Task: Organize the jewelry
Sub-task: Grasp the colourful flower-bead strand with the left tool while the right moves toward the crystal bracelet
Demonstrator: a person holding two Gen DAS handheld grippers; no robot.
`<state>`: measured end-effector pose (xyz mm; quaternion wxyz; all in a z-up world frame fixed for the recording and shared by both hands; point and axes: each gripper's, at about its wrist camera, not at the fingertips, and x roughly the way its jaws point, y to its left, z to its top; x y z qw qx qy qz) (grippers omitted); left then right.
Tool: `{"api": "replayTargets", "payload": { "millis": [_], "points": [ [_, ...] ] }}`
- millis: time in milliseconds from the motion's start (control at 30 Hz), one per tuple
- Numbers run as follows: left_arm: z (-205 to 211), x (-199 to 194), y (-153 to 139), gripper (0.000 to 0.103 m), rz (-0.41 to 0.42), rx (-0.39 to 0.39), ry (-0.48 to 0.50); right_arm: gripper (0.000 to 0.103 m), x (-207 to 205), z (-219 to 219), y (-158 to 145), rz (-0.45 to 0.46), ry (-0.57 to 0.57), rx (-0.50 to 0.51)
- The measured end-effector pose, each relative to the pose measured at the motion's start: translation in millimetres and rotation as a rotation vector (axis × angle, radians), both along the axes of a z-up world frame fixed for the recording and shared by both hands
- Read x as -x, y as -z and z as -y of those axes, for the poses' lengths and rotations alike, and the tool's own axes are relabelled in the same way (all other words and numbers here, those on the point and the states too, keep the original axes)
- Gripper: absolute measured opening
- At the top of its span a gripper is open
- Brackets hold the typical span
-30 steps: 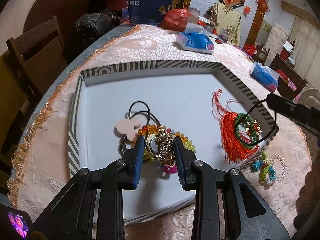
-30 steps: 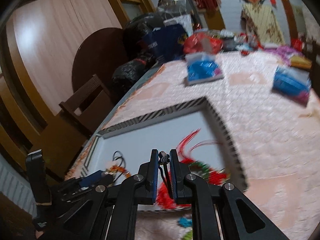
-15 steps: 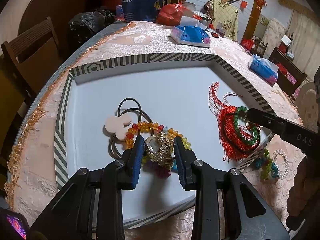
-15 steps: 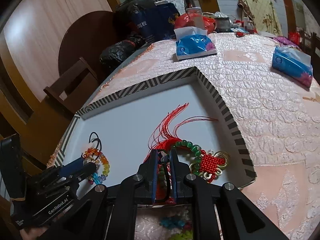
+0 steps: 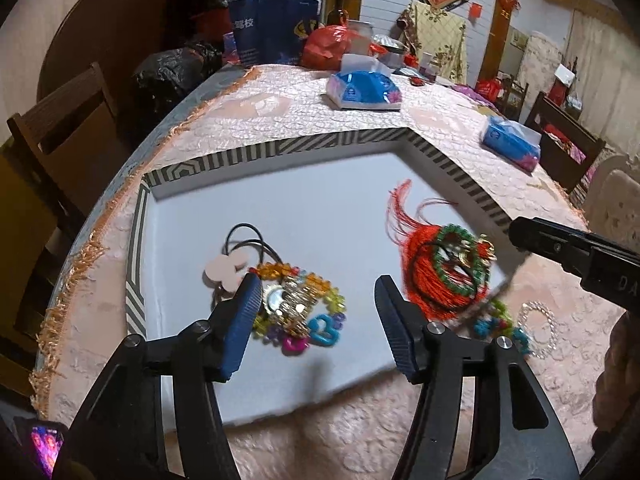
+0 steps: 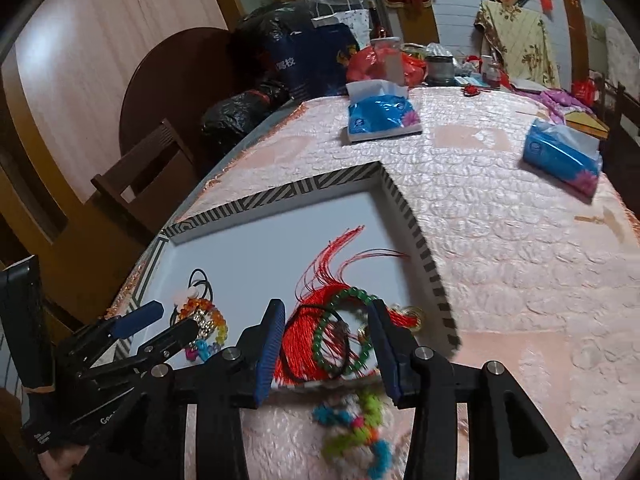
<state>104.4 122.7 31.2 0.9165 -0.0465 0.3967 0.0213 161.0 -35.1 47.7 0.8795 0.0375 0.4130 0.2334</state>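
A white tray with a striped rim [image 5: 280,148] [image 6: 312,188] lies on the pink tablecloth. A pile of colourful bead bracelets and a gold watch [image 5: 296,304] rests in it. My left gripper [image 5: 316,292] hovers just over the pile with its jaws opening, and the pads are clear of the beads. Black hair ties with a pink charm [image 5: 224,270] lie beside the pile. A green bead bracelet with a red tassel [image 6: 298,336] [image 5: 428,276] lies at the tray's near right corner. My right gripper [image 6: 326,316] straddles it with jaws opening, not pressing it.
A multicoloured bead bracelet [image 6: 360,420] and a clear bead bracelet [image 5: 538,328] lie on the cloth outside the tray. Two blue tissue packs [image 6: 380,116] [image 6: 564,156] sit farther back. A wooden chair [image 5: 60,120] stands at the table's left edge.
Both grippers have opened. The left let go of the watch and bead pile and drew up and back. The right set the tassel bracelet in the tray and released it.
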Motion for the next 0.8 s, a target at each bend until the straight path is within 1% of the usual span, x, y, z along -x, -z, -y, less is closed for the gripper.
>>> {"api": "replayTargets", "payload": {
  "millis": [100,233,367,467,500,600,733,800],
  "points": [
    [8.9,9.9,-4.6,0.059,0.008,-0.009,0.014,0.041,8.9,11.9,-5.1,-0.002,0.017,0.029],
    [26.7,25.0,-6.6,0.059,0.011,-0.016,0.05,0.041,25.0,38.2,-10.8,0.001,0.043,0.064],
    [52.6,39.5,-2.8,0.059,0.007,-0.006,0.113,0.042,47.4,69.4,-7.4,-0.013,0.083,0.107],
    [76.7,46.3,8.8,0.059,-0.02,0.031,0.177,0.042,68.1,89.7,5.2,-0.037,0.107,0.129],
    [85.6,46.2,13.9,0.059,-0.035,0.03,0.2,0.042,75.7,95.1,11.7,-0.052,0.117,0.138],
    [107.1,41.3,22.1,0.059,-0.045,0.021,0.245,0.042,91.5,105.0,27.0,-0.078,0.159,0.153],
    [120.2,25.2,25.5,0.059,-0.061,0.036,0.248,0.042,102.8,112.4,46.8,-0.107,0.215,0.17],
    [125.4,18.8,24.7,0.059,-0.063,0.041,0.251,0.042,101.4,115.0,53.6,-0.13,0.229,0.152]
  ]
}}
